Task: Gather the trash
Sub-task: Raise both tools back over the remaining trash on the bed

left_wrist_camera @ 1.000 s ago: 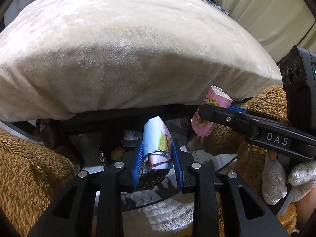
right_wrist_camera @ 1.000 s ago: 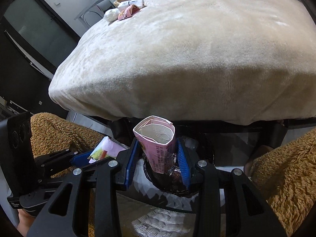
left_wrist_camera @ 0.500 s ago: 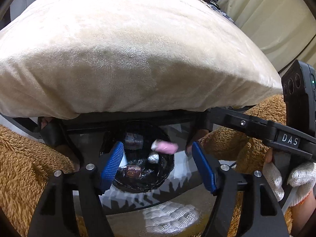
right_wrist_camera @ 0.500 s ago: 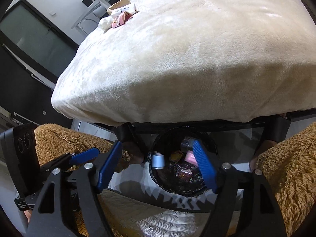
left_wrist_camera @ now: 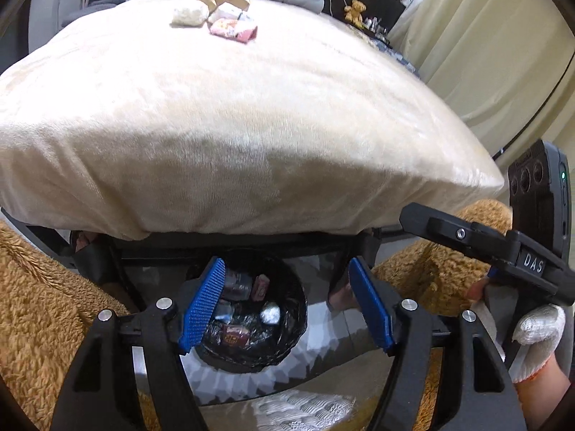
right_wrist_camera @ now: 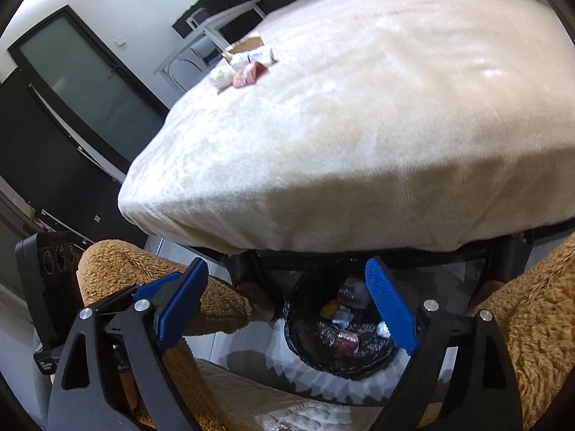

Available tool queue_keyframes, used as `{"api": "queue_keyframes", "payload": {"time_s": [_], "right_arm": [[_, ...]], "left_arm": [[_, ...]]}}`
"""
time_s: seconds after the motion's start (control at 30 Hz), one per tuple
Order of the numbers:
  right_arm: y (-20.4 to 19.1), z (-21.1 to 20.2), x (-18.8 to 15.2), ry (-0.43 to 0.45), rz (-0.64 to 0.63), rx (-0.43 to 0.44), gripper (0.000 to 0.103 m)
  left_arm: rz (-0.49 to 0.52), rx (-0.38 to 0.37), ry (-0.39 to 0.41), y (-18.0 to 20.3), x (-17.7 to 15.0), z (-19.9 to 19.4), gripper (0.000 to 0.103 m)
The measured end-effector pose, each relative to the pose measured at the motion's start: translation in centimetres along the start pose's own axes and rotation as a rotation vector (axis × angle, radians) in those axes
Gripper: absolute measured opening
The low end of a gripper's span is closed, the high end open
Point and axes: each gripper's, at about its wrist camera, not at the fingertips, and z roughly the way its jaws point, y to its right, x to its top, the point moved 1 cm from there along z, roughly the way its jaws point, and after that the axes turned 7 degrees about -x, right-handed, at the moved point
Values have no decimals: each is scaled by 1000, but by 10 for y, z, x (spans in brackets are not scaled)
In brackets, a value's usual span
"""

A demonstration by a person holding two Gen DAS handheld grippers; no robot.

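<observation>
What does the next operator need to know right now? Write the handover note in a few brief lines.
Left gripper: open, nothing between its pads, over the trash bin.
Right gripper: open and empty, its jaws have just been opening, above the same bin.
Done: several wrappers and cartons already lie in the black-lined bin on the floor at the foot of the bed.
Left: a small pile of trash sits far up the blanket near the left edge: a white crumpled piece, a pink packet and torn cardboard. Go there next, probably one piece per gripper.
</observation>
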Motion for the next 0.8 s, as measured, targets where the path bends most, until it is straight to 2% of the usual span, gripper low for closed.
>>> {"api": "queue_keyframes", "payload": {"time_s": [0.1,0.17,0.37,0.43,0.57,0.8], "right_arm": [[-7,-12,-1,39,-41,27,89],[-12,-21,-1,81,-63,41,98],[-21,-42,5,176,-117,57,99],[-23,-46,10,203,-127,59,99],[-22,-46,23,222,-147,56,99],[-16,-36,55,237,-167,57,99]], "left_arm": [[-11,-27,61,-1,3,-14,69],[-18,-44,96,-2,5,-22,69],[11,-50,174,0,17,-40,70],[31,-51,201,0,25,-46,80],[92,-49,235,-2,45,-53,80],[115,-30,268,-22,88,-54,81]]}}
